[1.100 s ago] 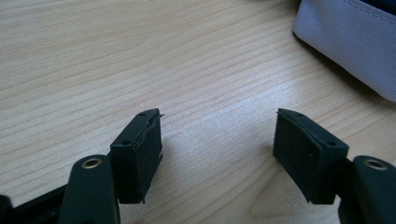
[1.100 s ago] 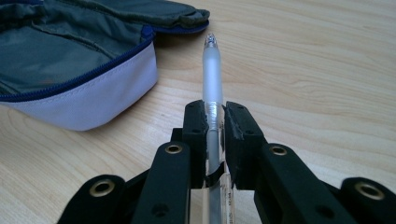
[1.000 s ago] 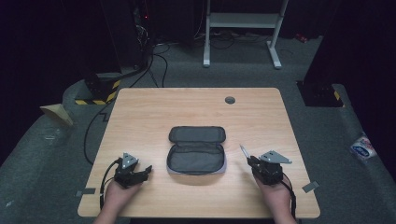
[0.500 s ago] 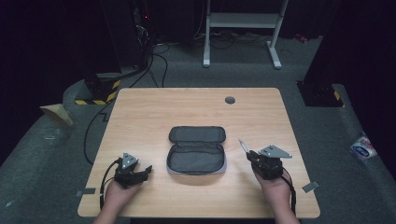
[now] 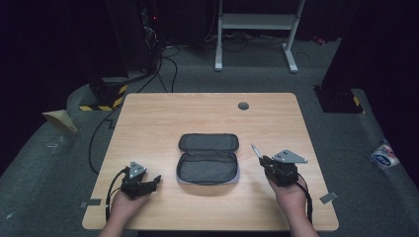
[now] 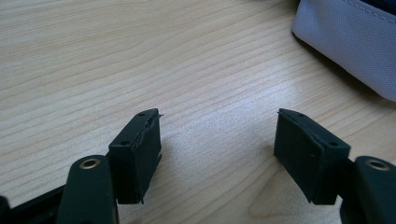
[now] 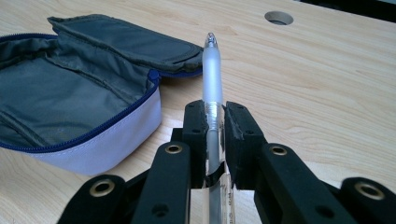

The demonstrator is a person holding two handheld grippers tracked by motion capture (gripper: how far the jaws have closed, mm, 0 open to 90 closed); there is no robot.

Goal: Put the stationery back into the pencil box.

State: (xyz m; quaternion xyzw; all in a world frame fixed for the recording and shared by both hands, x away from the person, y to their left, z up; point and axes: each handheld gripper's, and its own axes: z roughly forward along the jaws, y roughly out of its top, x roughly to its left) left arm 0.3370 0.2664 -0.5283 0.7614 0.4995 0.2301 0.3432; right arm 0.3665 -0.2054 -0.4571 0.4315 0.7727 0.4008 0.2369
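Observation:
An open grey pencil case (image 5: 208, 158) with a blue zip lies at the middle of the wooden table (image 5: 207, 111), its lid folded back. My right gripper (image 5: 264, 159) is just right of the case and shut on a clear frosted pen (image 7: 212, 77); the pen's tip sticks out past the jaws, up and to the left in the high view (image 5: 256, 150). The case (image 7: 70, 98) sits to the left of the pen in the right gripper view. My left gripper (image 5: 155, 181) rests on the table left of the case, open, with bare wood between its jaws (image 6: 217, 140). A corner of the case (image 6: 355, 42) shows at the upper right there.
A round cable hole (image 5: 243, 105) sits near the table's far edge. Black cables (image 5: 99, 148) trail off the left side onto the grey floor. A white stand (image 5: 257, 24) is beyond the table, and a packet (image 5: 384, 155) lies on the floor at right.
My right gripper with the pen has shifted slightly; the left gripper and the case have stayed put.

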